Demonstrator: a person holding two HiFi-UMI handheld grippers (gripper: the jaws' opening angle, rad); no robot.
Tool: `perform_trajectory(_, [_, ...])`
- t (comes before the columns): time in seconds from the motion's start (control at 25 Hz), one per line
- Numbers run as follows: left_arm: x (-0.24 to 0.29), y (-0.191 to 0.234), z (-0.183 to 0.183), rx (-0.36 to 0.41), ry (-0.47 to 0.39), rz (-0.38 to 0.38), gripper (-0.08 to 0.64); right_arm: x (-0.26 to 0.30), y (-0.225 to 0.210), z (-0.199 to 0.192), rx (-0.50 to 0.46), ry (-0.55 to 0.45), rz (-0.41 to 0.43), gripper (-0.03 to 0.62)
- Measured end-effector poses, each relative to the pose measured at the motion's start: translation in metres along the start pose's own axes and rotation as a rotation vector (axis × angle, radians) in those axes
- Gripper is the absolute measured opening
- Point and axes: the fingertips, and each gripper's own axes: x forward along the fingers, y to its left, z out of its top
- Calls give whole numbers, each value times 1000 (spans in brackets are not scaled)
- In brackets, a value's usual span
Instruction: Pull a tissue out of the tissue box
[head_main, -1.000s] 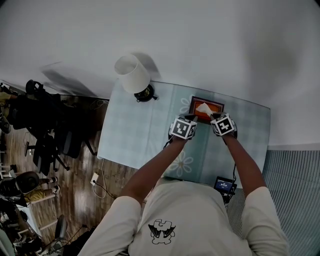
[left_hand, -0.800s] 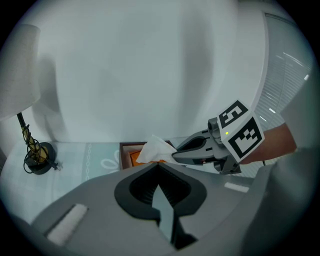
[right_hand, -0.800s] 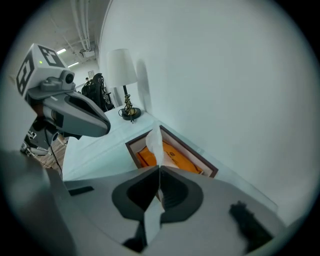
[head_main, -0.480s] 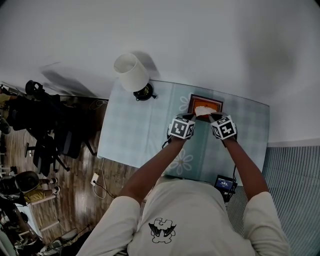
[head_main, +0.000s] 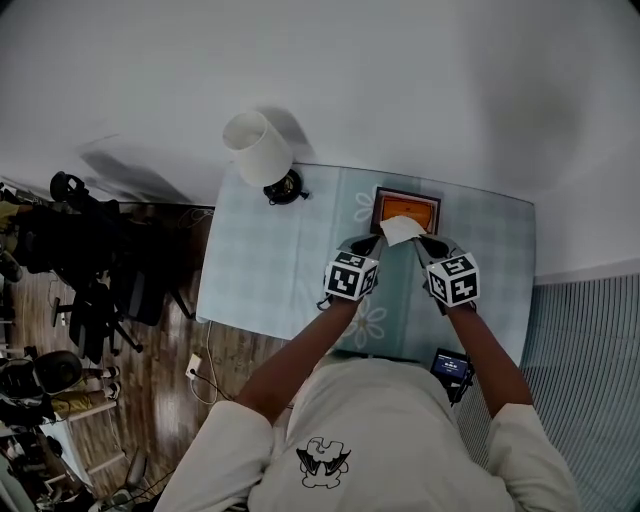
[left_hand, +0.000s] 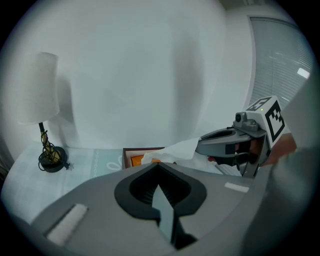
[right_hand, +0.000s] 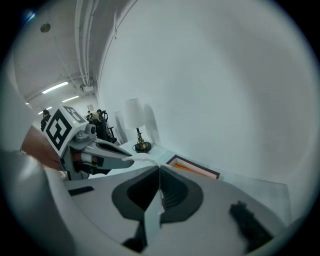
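Observation:
The tissue box, dark brown with an orange top, stands at the far side of the table. A white tissue hangs just above the box's near edge. My right gripper is shut on it. In the left gripper view the tissue runs from above the box to the right gripper's tips. My left gripper hovers left of the tissue, its jaws shut and empty. The right gripper view shows the tissue ahead of my jaws.
A lamp with a white shade stands at the far left corner of the pale patterned table. A small black device lies at the near right edge. Dark chairs and equipment crowd the wooden floor on the left.
Both grippers have risen and drawn back from the box. The right one has lifted the tissue up out of the box's opening.

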Motion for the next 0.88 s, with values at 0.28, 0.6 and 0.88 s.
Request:
perform_trajectory(0.28, [-47, -17, 4, -7, -84, -9, 6, -43, 26, 13, 74, -111, -3, 14])
perform_trajectory(0.6, [-83, -41, -4, -16, -136, -3, 6, -79, 42, 3, 161, -206, -55, 14])
perform_trajectory(0.88, [-82, -45, -17, -33, -121, 3, 6, -76, 56, -16, 233, -231, -47, 14])
